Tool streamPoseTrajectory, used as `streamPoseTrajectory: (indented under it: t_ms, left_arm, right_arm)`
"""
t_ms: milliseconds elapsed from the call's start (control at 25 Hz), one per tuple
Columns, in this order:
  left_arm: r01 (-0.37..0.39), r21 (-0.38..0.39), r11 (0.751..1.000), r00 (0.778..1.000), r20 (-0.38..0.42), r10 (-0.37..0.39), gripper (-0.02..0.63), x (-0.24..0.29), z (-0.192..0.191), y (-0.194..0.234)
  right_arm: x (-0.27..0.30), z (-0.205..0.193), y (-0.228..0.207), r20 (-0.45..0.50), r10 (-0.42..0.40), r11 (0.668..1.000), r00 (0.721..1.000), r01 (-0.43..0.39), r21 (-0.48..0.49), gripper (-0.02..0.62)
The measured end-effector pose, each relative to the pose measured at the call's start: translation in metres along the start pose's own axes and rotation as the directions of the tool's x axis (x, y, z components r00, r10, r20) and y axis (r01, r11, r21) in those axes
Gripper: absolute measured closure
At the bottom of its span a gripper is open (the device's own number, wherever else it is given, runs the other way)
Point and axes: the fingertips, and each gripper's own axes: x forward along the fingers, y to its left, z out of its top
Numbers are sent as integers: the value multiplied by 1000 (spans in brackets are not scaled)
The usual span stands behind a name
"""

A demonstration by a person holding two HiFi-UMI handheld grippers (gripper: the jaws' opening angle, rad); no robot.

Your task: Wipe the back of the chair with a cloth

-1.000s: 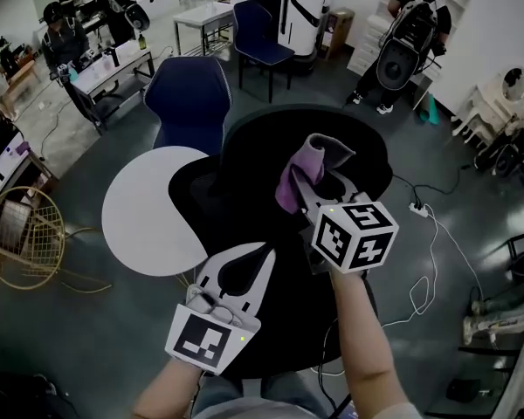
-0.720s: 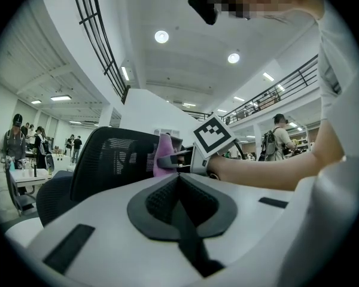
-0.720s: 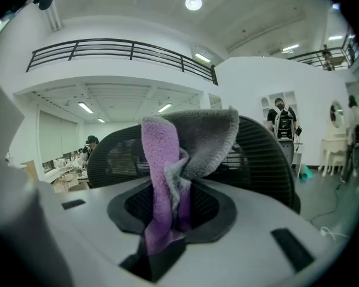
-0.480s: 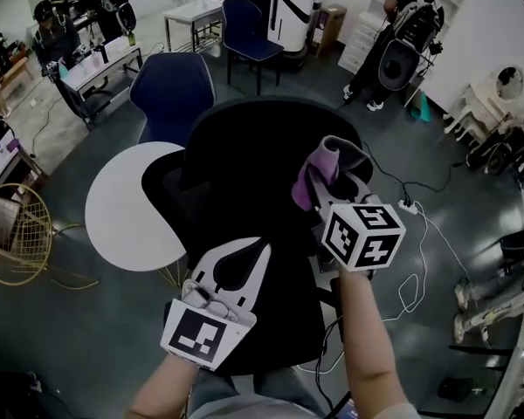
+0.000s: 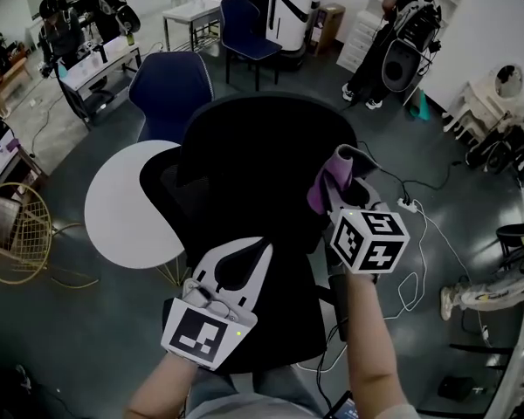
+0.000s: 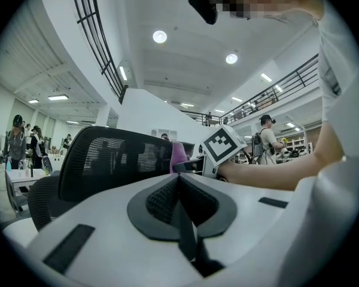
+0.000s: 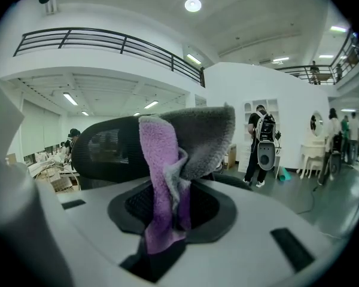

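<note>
Clenched on a purple-and-grey cloth (image 7: 167,160): the 2 jaws of the right gripper (image 7: 167,217), cloth standing up from them at the right edge of the black mesh chair back (image 5: 244,155). Pressed together on nothing: the jaws of the left gripper (image 6: 179,181), chair back ahead of them. Round white table (image 5: 122,208) just left of the chair.

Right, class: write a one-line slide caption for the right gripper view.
Purple-grey cloth clamped in the right tool, black mesh chair back behind.

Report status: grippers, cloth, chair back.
Right gripper shut on cloth, at right edge of chair back. Left gripper shut, empty. Nothing in the way.
</note>
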Motion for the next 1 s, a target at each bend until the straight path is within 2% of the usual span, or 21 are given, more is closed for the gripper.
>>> streamPoseTrajectory:
  t_ms: [520, 760, 1000]
  left_arm:
    - [-60, 4, 998, 998, -19, 60, 594, -22, -8, 13]
    - [-93, 9, 996, 995, -19, 93, 594, -36, -8, 25]
    - [-128, 14, 992, 992, -18, 128, 594, -55, -6, 43]
  right_arm:
    - [27, -28, 14, -51, -9, 1000, 999, 8, -17, 474]
    - [42, -26, 54, -56, 51, 998, 997, -53, -28, 474]
    - [56, -26, 114, -60, 140, 988, 988, -143, -50, 474]
